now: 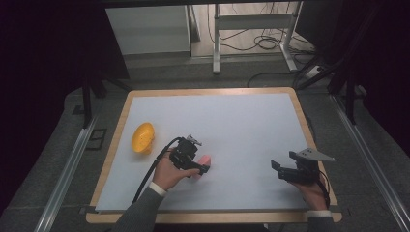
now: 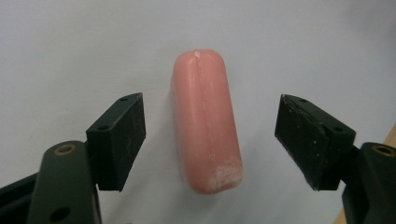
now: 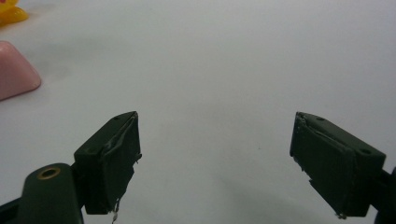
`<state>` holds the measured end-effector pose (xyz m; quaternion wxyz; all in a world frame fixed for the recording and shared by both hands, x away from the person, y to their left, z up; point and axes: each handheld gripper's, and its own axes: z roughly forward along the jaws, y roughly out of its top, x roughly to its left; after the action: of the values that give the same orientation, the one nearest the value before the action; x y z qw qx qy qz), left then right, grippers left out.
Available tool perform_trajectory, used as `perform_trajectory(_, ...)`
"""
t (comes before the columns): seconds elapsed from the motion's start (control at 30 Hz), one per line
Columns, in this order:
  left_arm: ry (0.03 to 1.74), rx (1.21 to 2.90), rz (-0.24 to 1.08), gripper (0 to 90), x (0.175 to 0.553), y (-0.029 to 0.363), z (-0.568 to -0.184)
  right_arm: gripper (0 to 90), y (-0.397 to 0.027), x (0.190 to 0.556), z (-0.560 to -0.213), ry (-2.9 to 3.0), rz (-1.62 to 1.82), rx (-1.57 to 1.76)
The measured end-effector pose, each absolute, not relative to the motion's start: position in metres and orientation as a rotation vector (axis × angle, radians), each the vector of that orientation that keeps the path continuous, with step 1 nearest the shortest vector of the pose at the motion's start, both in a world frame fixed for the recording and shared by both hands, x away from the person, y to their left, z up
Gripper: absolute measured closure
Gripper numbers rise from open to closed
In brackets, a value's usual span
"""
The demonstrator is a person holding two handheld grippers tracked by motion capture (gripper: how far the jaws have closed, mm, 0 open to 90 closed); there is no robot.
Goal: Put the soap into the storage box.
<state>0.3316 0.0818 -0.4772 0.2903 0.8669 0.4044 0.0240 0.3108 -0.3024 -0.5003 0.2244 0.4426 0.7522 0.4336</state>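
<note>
Dim room, cables and metal frame legs on the floor beyond a wood-edged bench [image 1: 112, 159] topped with a pale grey sheet. High view: yellow bowl [image 1: 142, 137] tipped on its side near the 9 o'clock edge; left tool [image 1: 196, 166] held low at about 7 o'clock over a pink soap-like bar [image 1: 204, 160]; right tool [image 1: 283, 170] at about 4 o'clock, well apart, jaws spread, pointing toward 9 o'clock. Left gripper view: pink bar [image 2: 205, 123] lying flat lengthwise between the spread jaws, touching neither, whitish scuff on its near end. Right gripper view: jaws wide apart over bare sheet, nothing between; pink bar's corner [image 3: 16, 70] at 10 o'clock, yellow bowl's edge [image 3: 10, 11] beyond it.
</note>
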Motion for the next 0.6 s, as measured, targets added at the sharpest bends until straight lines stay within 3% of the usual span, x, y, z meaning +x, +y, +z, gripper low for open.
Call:
perform_trajectory(0.37, 1.127, 2.352, 0.096, 36.4, 0.339, 0.070, -0.491, 15.7, -0.302, 0.311, -0.502, 2.077, 1.179, 1.223)
perform_trajectory(0.6, 1.145, 2.369, 0.070, 49.9, 0.341, 0.066, -0.505, 15.8, -0.303, 0.311, -0.503, 2.073, 1.173, 1.221)
